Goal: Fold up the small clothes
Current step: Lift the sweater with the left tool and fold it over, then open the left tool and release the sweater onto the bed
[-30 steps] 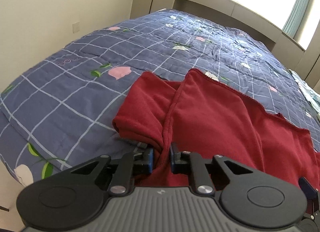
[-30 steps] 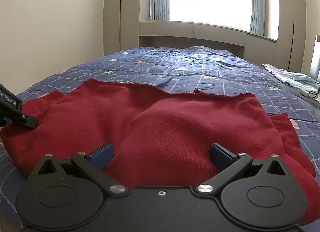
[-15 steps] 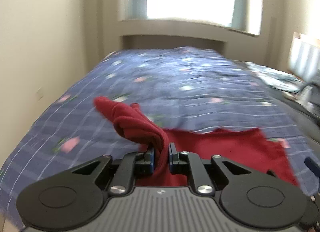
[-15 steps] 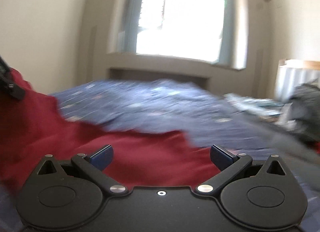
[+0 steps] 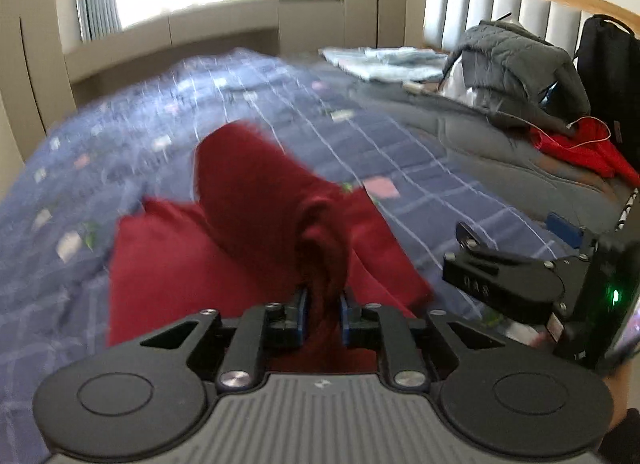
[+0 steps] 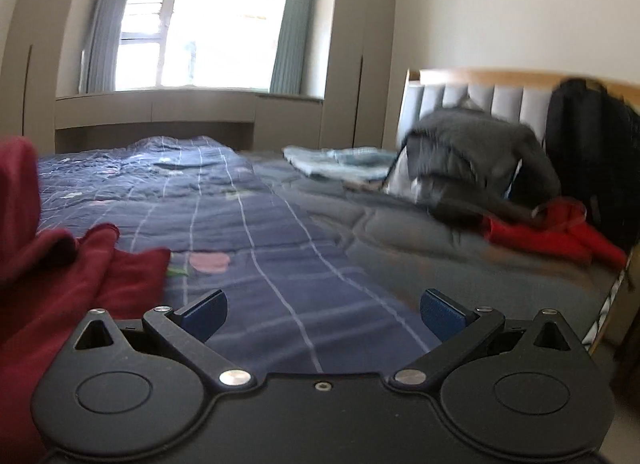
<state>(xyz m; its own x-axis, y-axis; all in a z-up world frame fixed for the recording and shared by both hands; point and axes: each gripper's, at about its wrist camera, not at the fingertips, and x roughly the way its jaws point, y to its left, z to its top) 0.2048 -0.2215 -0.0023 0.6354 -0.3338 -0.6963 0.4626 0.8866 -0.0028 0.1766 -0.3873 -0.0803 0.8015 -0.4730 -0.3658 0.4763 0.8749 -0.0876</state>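
Left wrist view: the left claw [image 5: 323, 318] is clamped on a bunched fold of the dark red garment [image 5: 256, 223], whose remainder lies on the blue checked quilt [image 5: 400, 135]; right of the garment the right claw's [image 5: 520, 264] black body bears blurred, unreadable characters

Right wrist view: the right claw [image 6: 324, 314] stands wide apart above the quilt [image 6: 280, 264], the garment [image 6: 60, 284] to its left; a grey jacket [image 6: 472, 159] lies by the headboard [image 6: 480, 99], beyond the garment

We are in a home bedroom: a bed [image 6: 280, 223] under a blue checked quilt [image 5: 280, 111], a padded headboard [image 6: 480, 103] at far right, a curtained window [image 6: 200, 23] beyond, built-in wardrobes [image 6: 352, 43], and a dark jacket [image 6: 472, 151] heaped near the headboard.
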